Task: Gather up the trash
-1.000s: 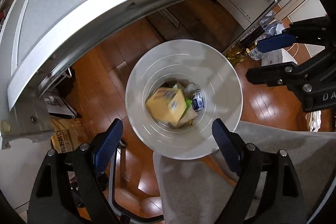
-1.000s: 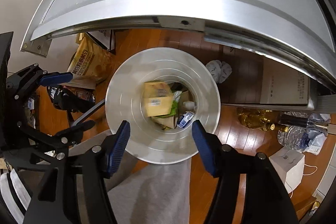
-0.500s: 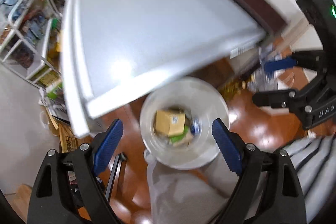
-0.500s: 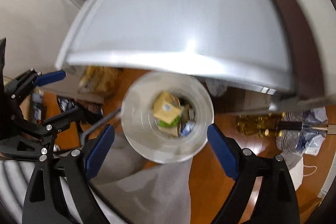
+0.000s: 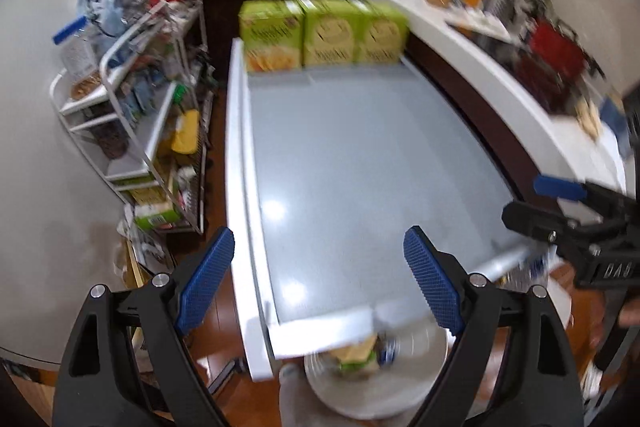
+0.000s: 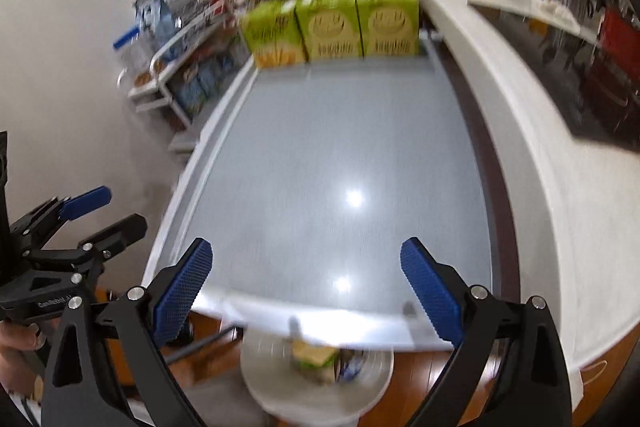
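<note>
The white trash bin point(image 5: 360, 399) point(image 6: 280, 387) stands on the floor below the near edge of the grey table point(image 5: 360, 167) point(image 6: 340, 147). Inside it lie a yellow carton point(image 5: 356, 351) point(image 6: 312, 355) and other scraps, all blurred. My left gripper point(image 5: 319, 233) hovers open above the table's near edge, with nothing between its pads; it also shows in the right wrist view point(image 6: 120, 209). My right gripper point(image 6: 306, 245) is beside it point(image 5: 528, 201), its jaws opening wide and empty. Three green boxes point(image 5: 320, 35) point(image 6: 332, 27) stand in a row at the table's far end.
A white wire rack point(image 5: 132, 107) point(image 6: 180, 67) packed with goods stands left of the table. A white counter point(image 5: 500, 75) point(image 6: 520, 107) with kitchen items runs along the right. The floor is brown wood. A hand point(image 6: 16, 339) grips the left tool.
Both grippers have risen and tilted up, from looking straight down into the bin to looking across the table top. The right gripper's jaws have spread much wider.
</note>
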